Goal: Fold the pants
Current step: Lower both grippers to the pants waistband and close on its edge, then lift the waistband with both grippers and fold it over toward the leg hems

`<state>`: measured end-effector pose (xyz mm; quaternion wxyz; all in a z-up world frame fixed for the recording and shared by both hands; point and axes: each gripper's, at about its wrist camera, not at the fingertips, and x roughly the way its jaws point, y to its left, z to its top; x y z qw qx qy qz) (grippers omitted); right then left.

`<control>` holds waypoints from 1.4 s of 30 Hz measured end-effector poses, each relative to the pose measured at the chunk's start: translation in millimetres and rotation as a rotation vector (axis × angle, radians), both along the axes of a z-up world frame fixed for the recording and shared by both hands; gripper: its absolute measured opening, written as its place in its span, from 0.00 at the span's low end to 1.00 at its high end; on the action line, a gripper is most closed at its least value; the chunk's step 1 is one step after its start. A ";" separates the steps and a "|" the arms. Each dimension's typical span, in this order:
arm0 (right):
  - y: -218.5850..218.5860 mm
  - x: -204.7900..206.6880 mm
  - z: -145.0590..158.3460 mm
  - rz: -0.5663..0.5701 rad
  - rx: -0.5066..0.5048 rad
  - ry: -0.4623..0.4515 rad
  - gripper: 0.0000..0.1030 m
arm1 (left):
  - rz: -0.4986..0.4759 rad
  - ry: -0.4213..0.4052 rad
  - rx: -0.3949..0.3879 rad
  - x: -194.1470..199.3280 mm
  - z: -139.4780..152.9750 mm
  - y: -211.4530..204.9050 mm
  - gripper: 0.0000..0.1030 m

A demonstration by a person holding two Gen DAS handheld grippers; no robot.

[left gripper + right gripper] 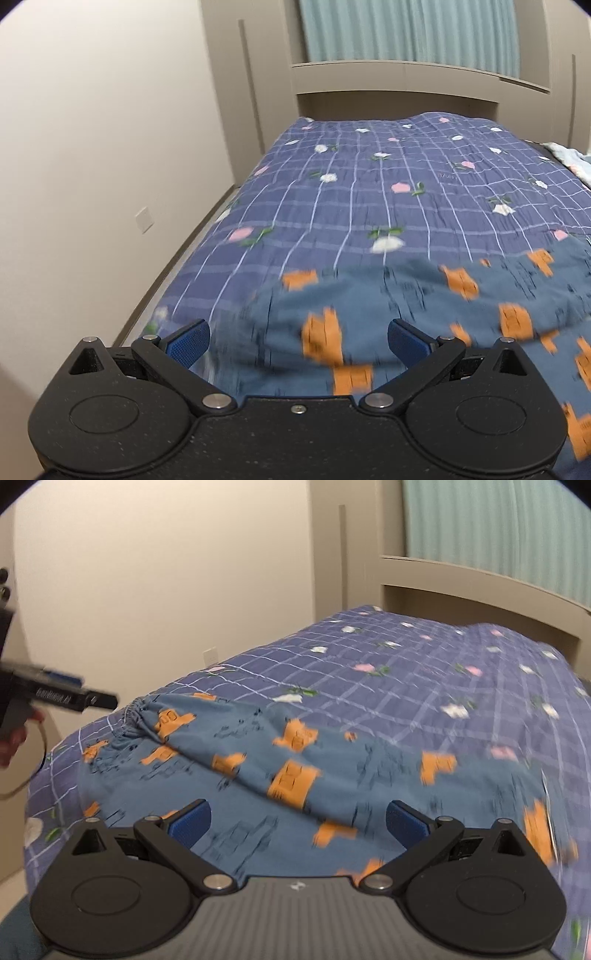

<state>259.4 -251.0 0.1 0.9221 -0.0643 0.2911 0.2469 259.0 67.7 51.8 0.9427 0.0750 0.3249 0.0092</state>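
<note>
Looks like early stage imo, pants (295,760) lie rumpled on the bed's quilt (369,192), elastic waistband bunched toward the wall side, one fold ridge running diagonally across. Both grippers spread wide, nothing held: left gripper (298,343) above the fabric edge, right gripper (298,823) over the middle. Next move prob needs each one to pinch a waistband corner/hem & flatten the thing first. Room: beige wall, headboard w/ shelf, teal curtain. Frames are blurry btw.

Blue pants (295,775) with orange print lie rumpled, partly folded, waistband (135,710) leftward.
</note>
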 end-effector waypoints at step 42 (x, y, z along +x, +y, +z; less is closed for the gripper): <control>23.2 230.0 -55.6 0.270 -0.114 0.266 0.22 | -0.341 0.456 -0.088 211.6 -85.1 46.6 0.38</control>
